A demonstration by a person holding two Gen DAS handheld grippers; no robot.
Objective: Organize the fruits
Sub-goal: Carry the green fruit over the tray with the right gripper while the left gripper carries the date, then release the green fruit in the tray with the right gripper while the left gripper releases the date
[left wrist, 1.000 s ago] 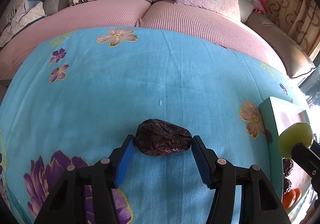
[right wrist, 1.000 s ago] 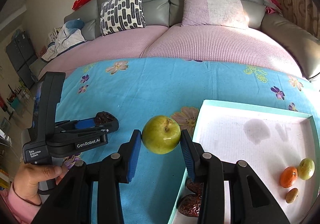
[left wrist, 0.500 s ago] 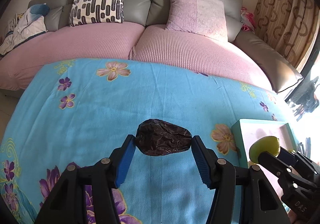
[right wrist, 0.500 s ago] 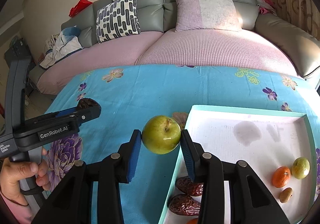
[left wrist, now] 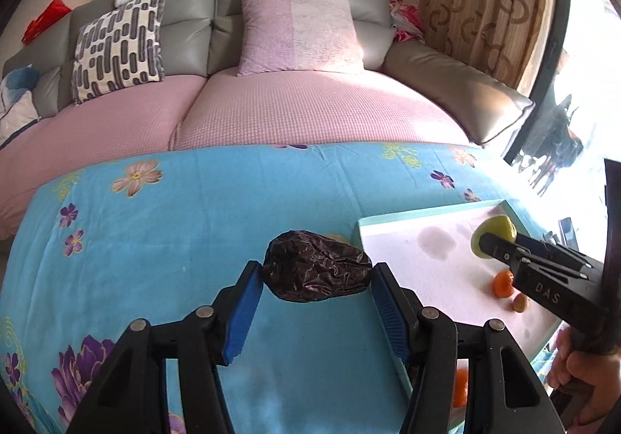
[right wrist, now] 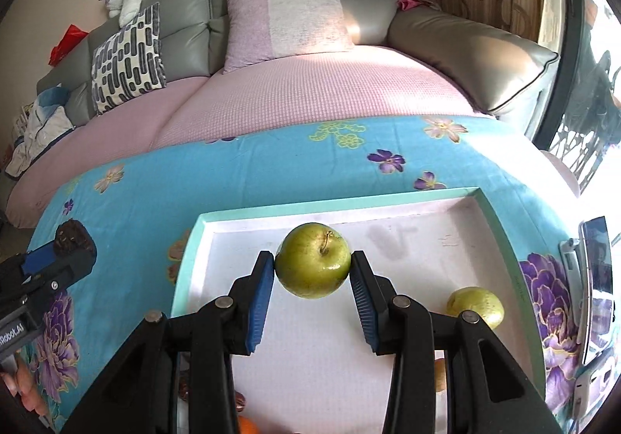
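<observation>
Right tool (right wrist: pixel 313 271) clamps a green apple (right wrist: pixel 313 259) above the tray (right wrist: pixel 188 247). Left tool (left wrist: pixel 315 280) clamps a dark date (left wrist: pixel 316 271) just left of the tray.

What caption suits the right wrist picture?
Right gripper holds a green apple above the white tray.
</observation>
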